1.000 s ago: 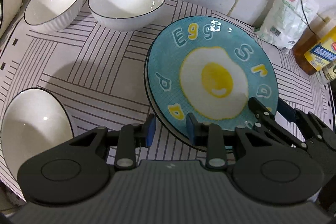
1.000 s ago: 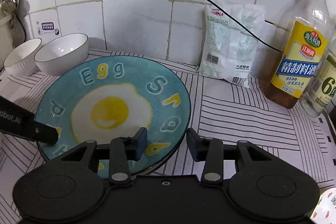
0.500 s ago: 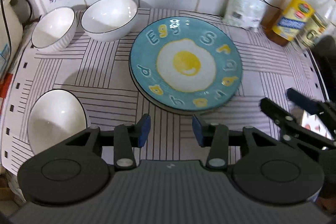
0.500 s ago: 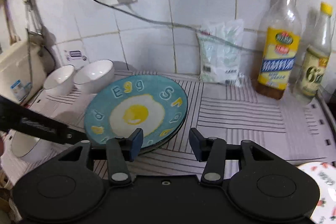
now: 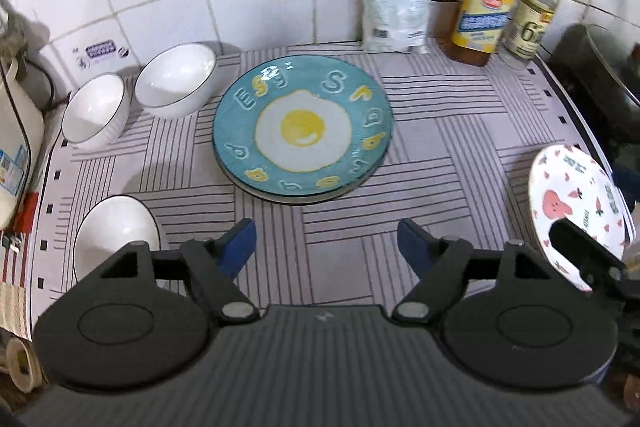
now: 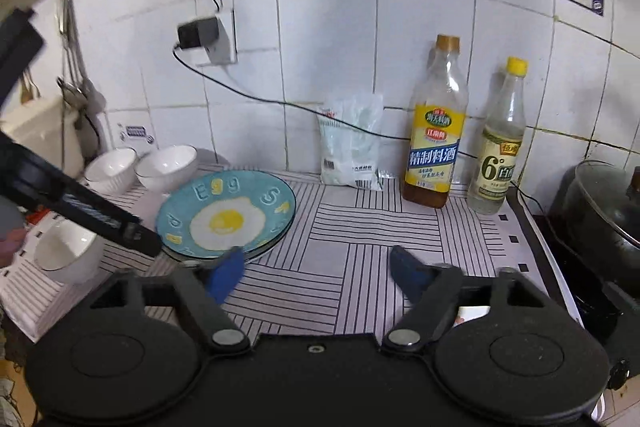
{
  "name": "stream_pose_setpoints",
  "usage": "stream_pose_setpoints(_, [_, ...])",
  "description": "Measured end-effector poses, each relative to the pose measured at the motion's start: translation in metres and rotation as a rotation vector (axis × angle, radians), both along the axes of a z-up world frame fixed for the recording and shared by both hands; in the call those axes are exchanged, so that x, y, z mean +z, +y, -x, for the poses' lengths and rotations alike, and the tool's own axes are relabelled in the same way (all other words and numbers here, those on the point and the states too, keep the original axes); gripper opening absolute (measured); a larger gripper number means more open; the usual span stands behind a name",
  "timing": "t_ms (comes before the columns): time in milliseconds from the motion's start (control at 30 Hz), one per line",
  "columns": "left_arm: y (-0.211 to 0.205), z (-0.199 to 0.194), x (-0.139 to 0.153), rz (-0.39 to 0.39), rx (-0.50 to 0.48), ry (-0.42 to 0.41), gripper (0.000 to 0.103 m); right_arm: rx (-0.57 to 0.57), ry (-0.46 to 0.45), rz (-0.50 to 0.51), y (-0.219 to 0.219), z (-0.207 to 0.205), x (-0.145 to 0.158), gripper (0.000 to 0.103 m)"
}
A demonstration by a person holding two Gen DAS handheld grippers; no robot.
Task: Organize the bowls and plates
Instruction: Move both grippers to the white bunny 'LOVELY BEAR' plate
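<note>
Both grippers are clear of the blue egg plate [image 5: 303, 129], which sits on another plate mid-counter toward the back wall; this looks like the gap between a finished stack and the next pick. The left gripper [image 5: 326, 245] and right gripper [image 6: 316, 273] have just been opening, jaws now wide with nothing between them. Next is likely the pink-patterned plate [image 5: 576, 211] at the right edge, or the white bowls: two [image 5: 176, 79] at the back-left corner, one [image 5: 116, 237] at the front-left; either needs a rim grasp.
</note>
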State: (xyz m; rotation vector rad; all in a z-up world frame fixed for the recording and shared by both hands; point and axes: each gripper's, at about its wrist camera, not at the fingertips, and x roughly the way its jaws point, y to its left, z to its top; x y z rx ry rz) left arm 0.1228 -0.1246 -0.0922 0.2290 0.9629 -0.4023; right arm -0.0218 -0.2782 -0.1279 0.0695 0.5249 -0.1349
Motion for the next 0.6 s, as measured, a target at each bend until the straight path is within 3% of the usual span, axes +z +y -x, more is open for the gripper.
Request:
stream_pose_setpoints(100, [-0.012, 0.015, 0.004, -0.006, -0.039, -0.016, 0.089, -0.014, -0.027, 0.016, 0.0, 0.019, 0.004, 0.091])
stream_pose_setpoints(400, [-0.045, 0.054, 0.005, -0.003, -0.151, -0.034, 0.095, -0.162, 0.016, 0.038, -0.017, 0.071, -0.008, 0.093])
stream_pose_setpoints(600, [-0.074, 0.07, -0.008, 0.0, -0.216, 0.005, 0.095, -0.277, 0.063, 0.041, -0.04, 0.092, -0.022, 0.093])
